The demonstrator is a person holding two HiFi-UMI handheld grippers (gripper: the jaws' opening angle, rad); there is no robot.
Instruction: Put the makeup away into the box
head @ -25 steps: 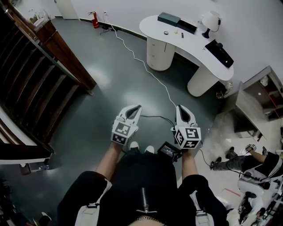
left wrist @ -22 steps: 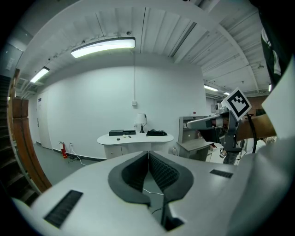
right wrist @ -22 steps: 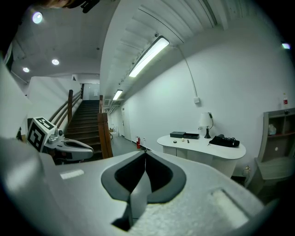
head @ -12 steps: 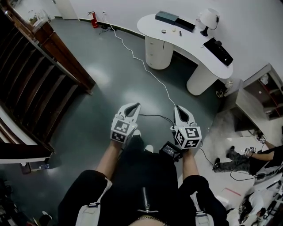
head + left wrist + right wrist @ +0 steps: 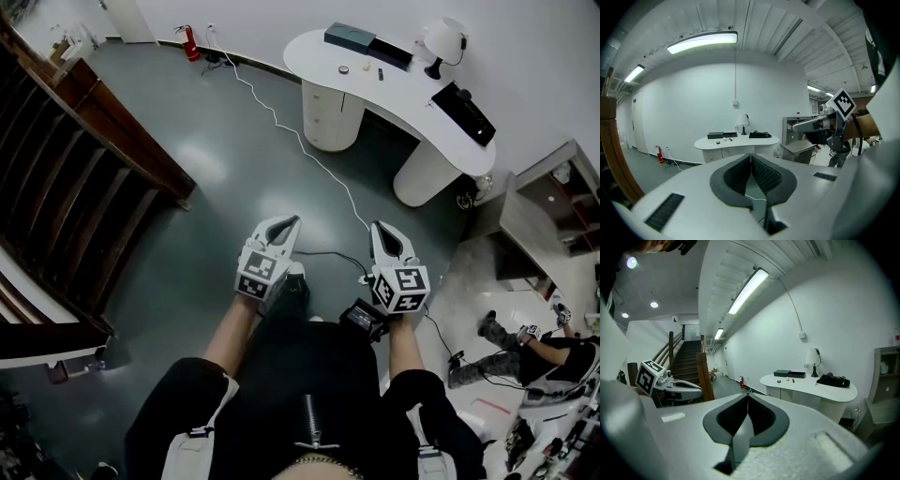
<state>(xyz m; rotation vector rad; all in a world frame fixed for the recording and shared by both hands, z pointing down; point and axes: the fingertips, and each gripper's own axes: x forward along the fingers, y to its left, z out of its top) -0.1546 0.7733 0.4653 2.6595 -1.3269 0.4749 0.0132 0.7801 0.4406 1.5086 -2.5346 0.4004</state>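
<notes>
The white curved desk (image 5: 412,98) stands far ahead across the floor. On it lie a dark box (image 5: 351,37), a second flat dark case (image 5: 395,53) and a few small makeup items (image 5: 344,68). The same desk (image 5: 736,140) and box (image 5: 715,135) show small in the left gripper view, and the desk (image 5: 811,387) and box (image 5: 782,373) again in the right gripper view. My left gripper (image 5: 285,223) and right gripper (image 5: 382,228) are held side by side at waist height, well short of the desk. Both are shut with nothing between the jaws.
A wooden staircase and railing (image 5: 103,141) run along the left. A white cable (image 5: 300,141) trails over the floor toward a fire extinguisher (image 5: 190,42). A lamp (image 5: 441,42) and black bag (image 5: 464,111) sit on the desk. A shelf unit (image 5: 544,211) and a seated person (image 5: 539,352) are at the right.
Both grippers have moved forward a little toward the desk, still shut and empty. One shoe has stepped forward under the left gripper. The person at the right has shifted.
</notes>
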